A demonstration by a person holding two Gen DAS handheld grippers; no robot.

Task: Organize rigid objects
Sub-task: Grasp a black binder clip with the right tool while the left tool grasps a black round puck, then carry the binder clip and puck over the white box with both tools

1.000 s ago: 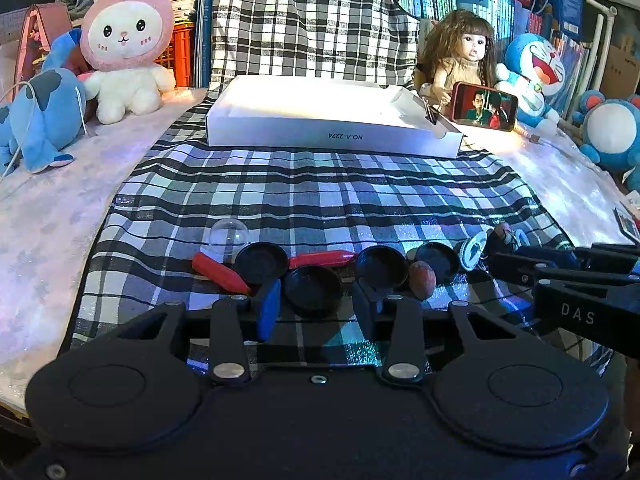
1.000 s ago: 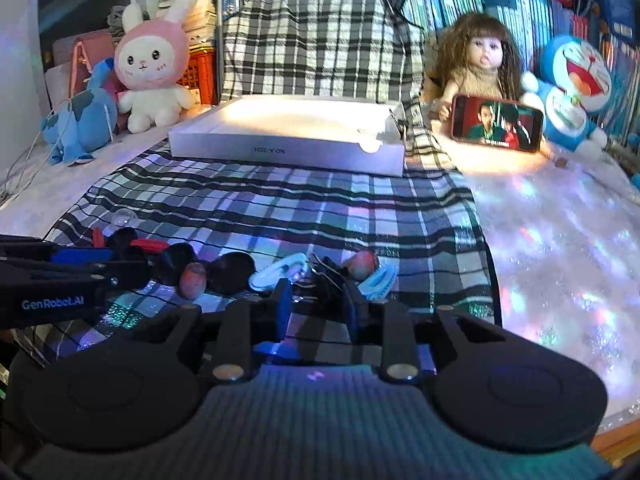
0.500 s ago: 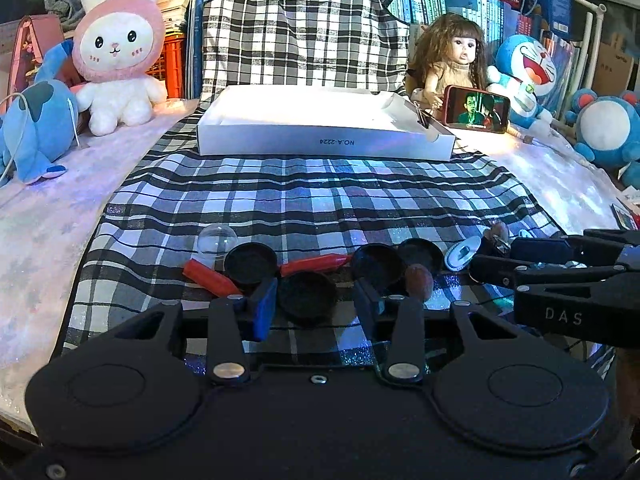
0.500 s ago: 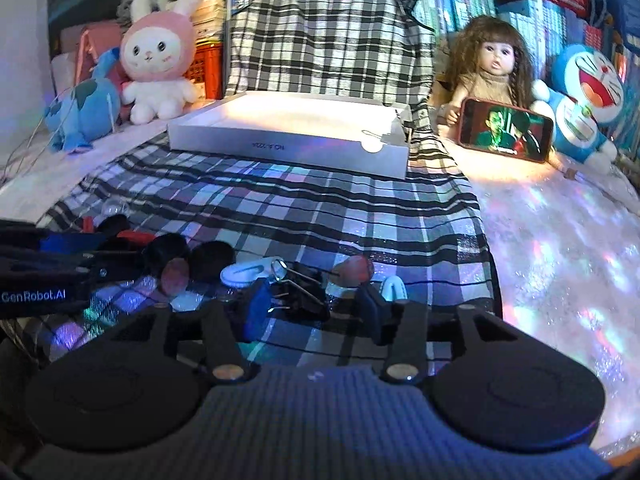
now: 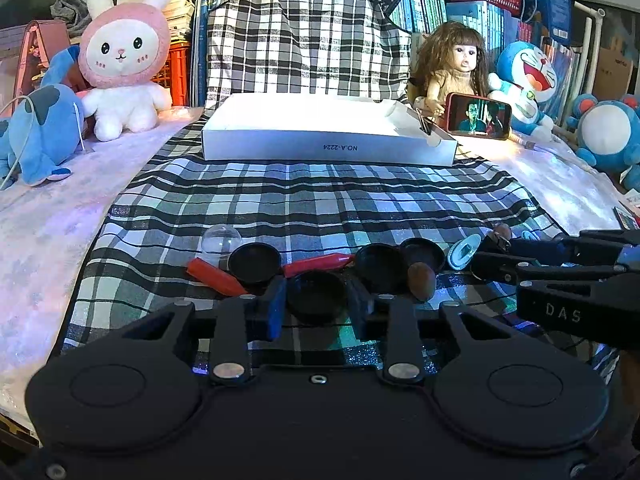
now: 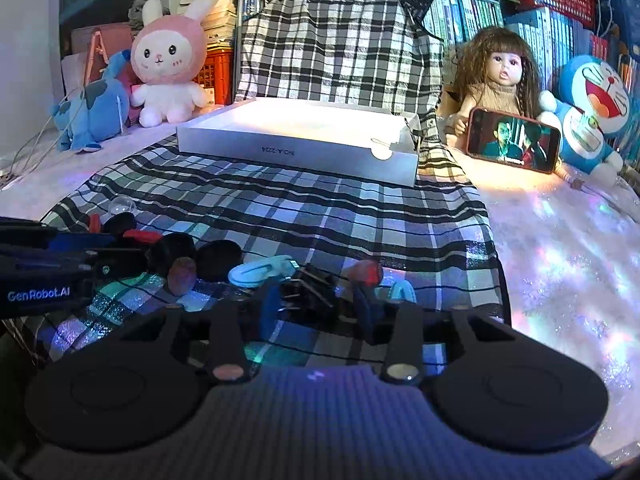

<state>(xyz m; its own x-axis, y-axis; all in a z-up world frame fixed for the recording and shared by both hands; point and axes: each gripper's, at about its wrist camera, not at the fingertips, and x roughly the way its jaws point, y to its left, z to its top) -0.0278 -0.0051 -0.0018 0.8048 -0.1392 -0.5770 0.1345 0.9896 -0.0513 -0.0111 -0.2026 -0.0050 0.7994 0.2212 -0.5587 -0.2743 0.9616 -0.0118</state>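
Where the plaid cloth (image 5: 320,200) nears us, we list the small rigid pieces in a row, left to right.

Clear dome (image 5: 220,241): light, thin, slick, likely to crack; we would pinch it gently at its rim.

Red clip (image 5: 214,277), and a second red clip (image 5: 320,263) further right: stiff plastic, light; take across the narrow body.

Black caps, one at the rear left (image 5: 255,262), two at the rear right (image 5: 380,266): hard, shallow, light; grip across the rim.

Front cap (image 5: 316,296): the left gripper (image 5: 318,306) is clamped on it, pads against its two sides. We judge it light and stiff, apt to slip out sideways if the grip loosens.

Brown stone (image 5: 421,280): smooth, rounded, denser; needs a centred pinch.

White clip (image 6: 262,270): slim, light.

Binder clip (image 6: 310,290): stiff metal with loose wire handles. The right gripper (image 6: 316,306) is closing with it between the jaws; we cannot tell whether the pads press yet. Take hold on the black body.

Pink piece (image 6: 366,273) and pale ring (image 6: 402,292): too blurred to judge.

White box (image 5: 328,148): at the far end, open, well apart from the row.
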